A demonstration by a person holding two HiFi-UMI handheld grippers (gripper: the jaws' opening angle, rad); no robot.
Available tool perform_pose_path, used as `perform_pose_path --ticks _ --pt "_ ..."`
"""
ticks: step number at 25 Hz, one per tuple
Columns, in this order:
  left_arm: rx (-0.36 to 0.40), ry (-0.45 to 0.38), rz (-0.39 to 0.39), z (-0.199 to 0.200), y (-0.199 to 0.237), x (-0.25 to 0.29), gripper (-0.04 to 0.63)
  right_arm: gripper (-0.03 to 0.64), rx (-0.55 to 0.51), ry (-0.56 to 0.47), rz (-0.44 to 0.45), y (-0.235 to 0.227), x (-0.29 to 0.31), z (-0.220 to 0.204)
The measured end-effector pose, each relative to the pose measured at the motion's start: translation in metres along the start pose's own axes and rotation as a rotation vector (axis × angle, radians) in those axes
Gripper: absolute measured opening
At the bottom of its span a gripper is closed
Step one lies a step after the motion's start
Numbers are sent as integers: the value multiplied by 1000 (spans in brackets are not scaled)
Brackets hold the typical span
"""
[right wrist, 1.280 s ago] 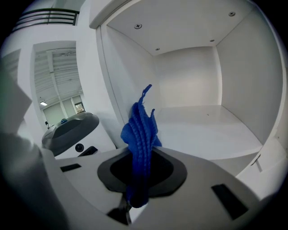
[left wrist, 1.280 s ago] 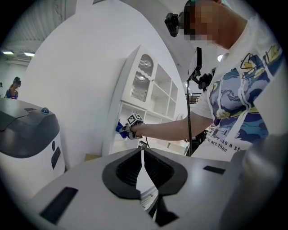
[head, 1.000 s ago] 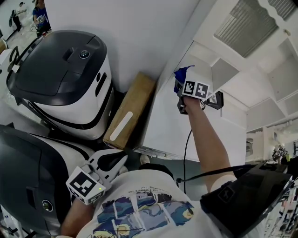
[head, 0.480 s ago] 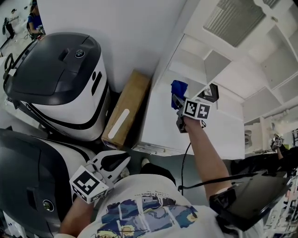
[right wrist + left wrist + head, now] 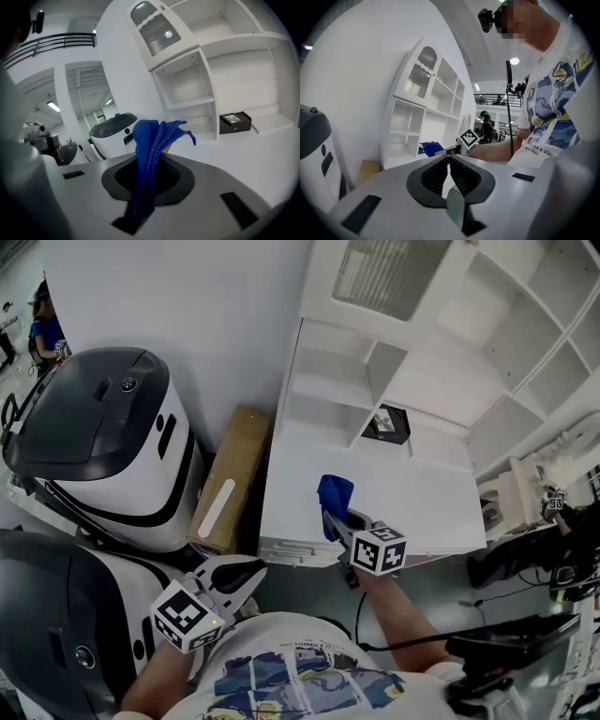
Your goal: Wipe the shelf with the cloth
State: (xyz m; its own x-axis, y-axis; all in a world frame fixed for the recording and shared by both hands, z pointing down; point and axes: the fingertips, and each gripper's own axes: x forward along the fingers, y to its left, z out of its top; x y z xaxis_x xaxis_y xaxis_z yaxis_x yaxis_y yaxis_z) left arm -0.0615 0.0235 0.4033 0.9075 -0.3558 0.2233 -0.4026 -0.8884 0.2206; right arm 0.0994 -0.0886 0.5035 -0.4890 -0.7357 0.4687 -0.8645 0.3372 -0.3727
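The big white wooden cubby shelf unit (image 5: 431,493) fills the upper right of the head view, and its flat ledge runs left to right. The right gripper (image 5: 332,518) sits mid-frame at that ledge's front edge, so it's the nearer one. It's clamped tight on the crumpled blue cloth (image 5: 334,493), which points at the shelf. The left gripper (image 5: 246,573), down at lower left, is pinched closed on nothing.
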Motion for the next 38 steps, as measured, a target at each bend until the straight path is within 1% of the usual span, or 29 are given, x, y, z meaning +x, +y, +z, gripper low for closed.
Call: perform_pose_path --ticks 5,8,13,17,20,24,28,31,34,38 --pt "-7 33 -63 -7 -50 36 29 67 -58 3 12 4 -72 -39" --pt "-1 47 -84 -11 -86 54 29 67 -74 -1 17 2 -114 -60" --pt "-29 71 -65 -25 -138 62 29 68 -94 11 49 7 -165 -94" --pt "-74 129 -31 -52 -165 57 29 69 -106 14 84 13 -190 -118" --pt "-95 162 -23 -63 -179 54 29 68 -107 20 91 17 -205 -132" --pt "-56 190 -58 -61 -190 58 29 69 -101 2 68 18 -224 -137" --pt "-6 185 -112 -48 -195 63 29 69 -97 -34 33 26 -240 -130" --pt "22 163 -143 -34 -200 61 29 69 -94 -48 25 38 -247 -126" --pt "19 153 -157 -34 -200 51 29 67 -102 -53 26 52 -247 -126" --pt "4 159 -159 -46 -200 32 29 69 -112 -61 31 74 -248 -131"
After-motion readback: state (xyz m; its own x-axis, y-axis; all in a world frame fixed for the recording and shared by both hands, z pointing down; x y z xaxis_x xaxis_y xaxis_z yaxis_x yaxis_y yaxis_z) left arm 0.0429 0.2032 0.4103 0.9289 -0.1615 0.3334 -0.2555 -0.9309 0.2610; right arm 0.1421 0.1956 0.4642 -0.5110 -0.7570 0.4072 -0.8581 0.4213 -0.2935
